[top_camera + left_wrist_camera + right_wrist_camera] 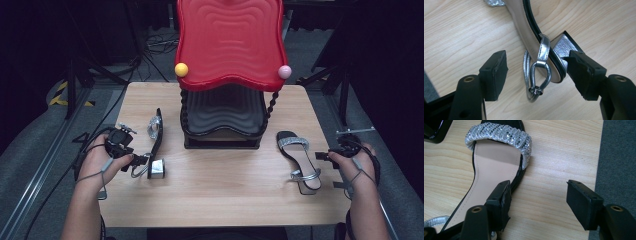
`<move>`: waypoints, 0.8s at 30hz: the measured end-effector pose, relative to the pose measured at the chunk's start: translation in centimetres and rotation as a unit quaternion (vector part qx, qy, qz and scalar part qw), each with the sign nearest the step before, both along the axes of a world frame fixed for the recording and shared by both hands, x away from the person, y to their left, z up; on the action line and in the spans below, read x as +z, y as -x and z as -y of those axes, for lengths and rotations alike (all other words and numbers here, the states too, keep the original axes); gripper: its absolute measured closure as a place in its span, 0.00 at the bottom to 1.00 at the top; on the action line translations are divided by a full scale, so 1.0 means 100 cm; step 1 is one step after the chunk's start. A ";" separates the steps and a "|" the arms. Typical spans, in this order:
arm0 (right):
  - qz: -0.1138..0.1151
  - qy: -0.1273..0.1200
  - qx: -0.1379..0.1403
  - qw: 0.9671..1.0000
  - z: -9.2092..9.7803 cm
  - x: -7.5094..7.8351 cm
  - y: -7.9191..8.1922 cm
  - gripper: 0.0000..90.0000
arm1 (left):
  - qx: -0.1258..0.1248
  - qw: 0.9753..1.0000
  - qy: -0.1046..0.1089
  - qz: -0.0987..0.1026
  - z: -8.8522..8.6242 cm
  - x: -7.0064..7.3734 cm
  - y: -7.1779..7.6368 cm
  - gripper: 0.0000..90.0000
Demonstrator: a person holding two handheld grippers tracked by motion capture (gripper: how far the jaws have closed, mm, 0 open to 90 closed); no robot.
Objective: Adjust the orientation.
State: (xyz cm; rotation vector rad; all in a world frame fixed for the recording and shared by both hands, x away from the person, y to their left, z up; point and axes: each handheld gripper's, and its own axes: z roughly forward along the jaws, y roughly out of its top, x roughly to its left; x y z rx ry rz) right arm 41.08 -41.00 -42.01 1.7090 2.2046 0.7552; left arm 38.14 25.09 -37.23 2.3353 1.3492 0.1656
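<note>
Sandals lie on the wooden tabletop point(220, 195), one to each side of a two-tier shoe rack point(227, 75) that stands at the far middle. The rack has a red wavy upper shelf point(230, 40), a black lower shelf point(223, 112), and a yellow knob point(181, 69) and a pink knob point(285, 71) at its near corners.

The left sandal point(156, 142) rests tipped on its side, left of the rack, with its silver toe band point(153, 127) toward the far end and its silver block heel point(157, 169) toward the near end. The left hand-held gripper point(142, 160) sits just beside that heel end, held by the person's left hand point(97, 162). In the left gripper view its jaws stand open, apart on either side of the sandal's heel end point(554, 65); the silver ankle strap point(537, 72) with its small buckle hangs loose between them, and the right-hand jaw lies close against the silver heel point(562, 46), though actual contact is hard to judge.

The right sandal point(299, 157) lies flat on its sole, right of the rack, with its glittery toe band point(294, 142) far and its silver ankle strap point(306, 175) near. The right hand-held gripper point(322, 156), held by the person's right hand point(352, 167) at the tabletop's right edge, is just beside this sandal. In the right gripper view its jaws are open and holding nothing: the left-hand jaw overlaps the edge of the sandal's sole point(491, 170), the other hangs over bare wood near the tabletop's edge, beyond which grey floor point(619, 157) shows.
</note>
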 end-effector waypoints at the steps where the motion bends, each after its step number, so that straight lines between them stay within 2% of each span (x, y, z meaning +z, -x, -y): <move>1: 0.000 -0.001 0.000 1.000 0.000 0.000 0.000 0.41 | -0.007 1.000 0.001 -0.010 0.001 -0.004 0.000 0.39; 4: 0.002 -0.002 0.000 1.000 0.001 0.000 0.000 0.41 | -0.014 0.999 -0.001 -0.031 0.002 -0.011 -0.001 0.41; 6: 0.002 -0.002 0.000 1.000 0.001 0.000 0.000 0.41 | -0.014 0.999 -0.003 -0.038 0.002 -0.013 -0.002 0.44; 10: 0.001 -0.003 0.002 1.000 0.000 -0.001 0.000 0.41 | -0.012 0.998 -0.003 -0.066 0.001 -0.024 -0.006 0.44; 12: -0.001 -0.005 0.002 1.000 0.000 -0.001 0.000 0.41 | -0.002 0.997 0.020 -0.080 -0.001 -0.025 -0.007 0.48; 13: -0.001 -0.003 0.003 1.000 0.000 -0.002 0.000 0.41 | -0.001 0.996 0.029 -0.086 -0.001 -0.025 -0.007 0.54; 15: -0.002 -0.003 0.004 1.000 0.000 -0.002 0.000 0.41 | 0.000 0.996 0.031 -0.087 -0.002 -0.023 -0.007 0.67; 16: -0.002 -0.004 0.004 1.000 0.000 -0.002 0.000 0.41 | 0.003 0.996 0.034 -0.087 -0.002 -0.022 -0.007 0.67; 17: -0.002 -0.004 0.004 1.000 0.000 -0.002 0.000 0.41 | 0.005 0.995 0.032 -0.092 -0.004 -0.020 -0.007 0.75; 24: -0.002 -0.004 0.003 1.000 0.001 -0.002 0.000 0.41 | 0.002 0.994 0.034 -0.103 -0.008 -0.023 -0.005 0.77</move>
